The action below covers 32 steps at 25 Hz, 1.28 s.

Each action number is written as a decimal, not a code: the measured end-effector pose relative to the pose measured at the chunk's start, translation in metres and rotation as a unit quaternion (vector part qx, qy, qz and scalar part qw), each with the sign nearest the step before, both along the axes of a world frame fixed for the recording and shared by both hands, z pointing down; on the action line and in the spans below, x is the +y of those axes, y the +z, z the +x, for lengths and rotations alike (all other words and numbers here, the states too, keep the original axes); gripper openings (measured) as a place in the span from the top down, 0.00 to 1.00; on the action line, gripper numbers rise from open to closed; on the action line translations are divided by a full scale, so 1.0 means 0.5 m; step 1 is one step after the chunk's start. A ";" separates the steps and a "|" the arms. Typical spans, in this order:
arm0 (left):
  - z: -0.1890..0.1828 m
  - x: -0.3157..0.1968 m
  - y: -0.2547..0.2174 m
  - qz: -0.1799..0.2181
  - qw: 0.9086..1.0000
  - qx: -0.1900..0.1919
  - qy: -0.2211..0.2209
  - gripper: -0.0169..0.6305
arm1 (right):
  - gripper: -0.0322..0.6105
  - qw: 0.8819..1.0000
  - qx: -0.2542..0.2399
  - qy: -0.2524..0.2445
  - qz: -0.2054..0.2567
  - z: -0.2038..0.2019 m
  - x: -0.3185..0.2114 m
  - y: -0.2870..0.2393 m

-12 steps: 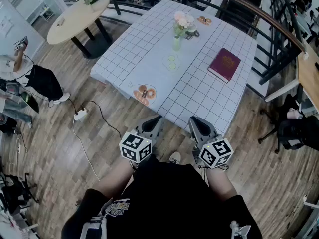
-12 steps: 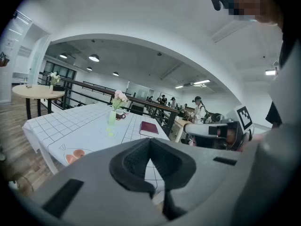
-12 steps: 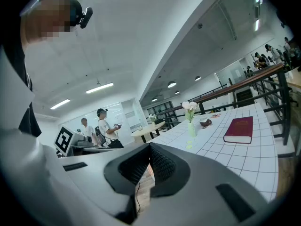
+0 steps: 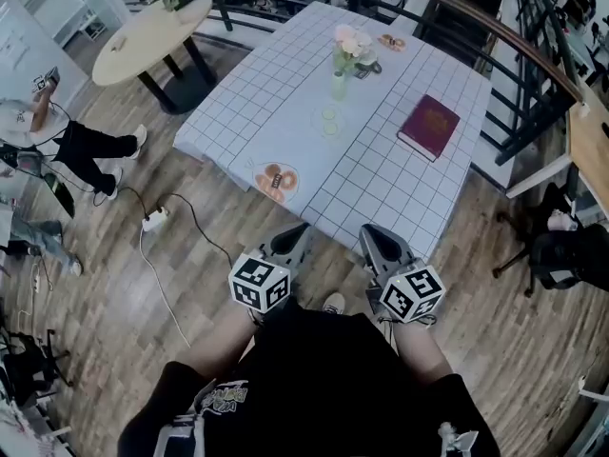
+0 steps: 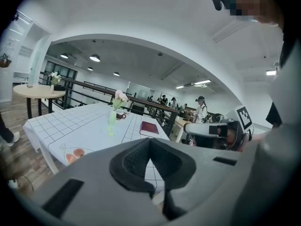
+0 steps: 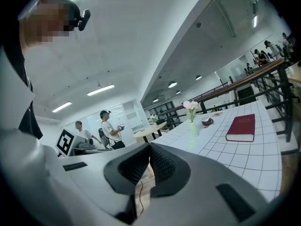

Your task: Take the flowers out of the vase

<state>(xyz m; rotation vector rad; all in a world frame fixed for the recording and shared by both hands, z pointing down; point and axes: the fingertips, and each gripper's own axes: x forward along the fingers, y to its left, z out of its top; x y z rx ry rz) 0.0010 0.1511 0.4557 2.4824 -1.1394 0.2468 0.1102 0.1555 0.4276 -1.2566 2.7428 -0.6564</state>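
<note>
Both grippers are clenched with nothing between the jaws; the left gripper (image 4: 288, 243) and the right gripper (image 4: 383, 244) hang close to the person's body, short of the near corner of the desk (image 4: 257, 103); the flowers (image 4: 350, 42) stand in the vase (image 4: 339, 85) toward the far side of the desk, well apart from both.

The vase is slim and looks light, so the likely trouble is tipping it; a pull on the stems at a slant, or with no hold on the vase, would probably drag it over or lift it along. What seems to be a small glass (image 4: 329, 119) stands on the near side of the vase and a cup (image 4: 369, 64) just beside the flowers; a low reach across the desk could knock either. The stems look thin; a hard squeeze may crush them.

The red book (image 4: 428, 124) lies well to the right, out of the way. Room is wide above the desk; the railing (image 4: 495, 29) hems its far and right sides, so the near corner is the open way in. On the floor a cable (image 4: 186, 219) trails to the left; a step that way could catch it.
</note>
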 end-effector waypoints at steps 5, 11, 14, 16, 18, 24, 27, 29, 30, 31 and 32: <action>-0.004 -0.005 -0.005 0.002 1.000 -0.001 -0.005 0.96 | 0.92 1.000 -0.005 -0.005 -0.001 -0.003 -0.008 -0.002; -0.008 -0.020 -0.017 0.013 1.000 -0.005 -0.016 0.96 | 0.92 1.000 -0.011 -0.014 0.007 -0.005 -0.024 -0.010; -0.005 -0.028 -0.023 0.018 1.000 -0.007 -0.020 0.96 | 0.92 1.000 -0.014 -0.018 0.011 -0.001 -0.035 -0.015; -0.001 -0.033 -0.027 0.020 1.000 -0.008 -0.023 0.96 | 0.92 1.000 -0.016 -0.020 0.012 0.002 -0.041 -0.018; 0.000 -0.039 -0.026 0.020 0.999 -0.008 -0.024 0.96 | 0.92 1.000 -0.018 -0.022 0.012 0.004 -0.045 -0.019; 0.009 -0.065 -0.025 0.020 0.999 -0.012 -0.024 0.96 | 0.92 1.000 -0.024 -0.018 0.008 0.019 -0.059 -0.011; 0.011 -0.078 -0.025 0.020 0.999 -0.015 -0.020 0.96 | 0.92 1.000 -0.027 -0.012 0.007 0.026 -0.072 -0.008; 0.008 -0.092 -0.024 0.020 1.000 -0.016 -0.019 0.96 | 0.92 1.000 -0.027 -0.007 0.006 0.027 -0.084 -0.006; 0.005 -0.100 -0.022 0.019 1.000 -0.015 -0.018 0.96 | 0.92 1.000 -0.027 -0.005 0.006 0.026 -0.090 -0.005; 0.002 -0.107 -0.020 0.018 1.000 -0.015 -0.016 0.96 | 0.92 1.000 -0.026 -0.002 0.004 0.024 -0.096 -0.003; -0.002 -0.116 -0.017 0.018 1.000 -0.014 -0.014 0.96 | 0.92 1.000 -0.025 0.002 0.003 0.022 -0.103 -0.001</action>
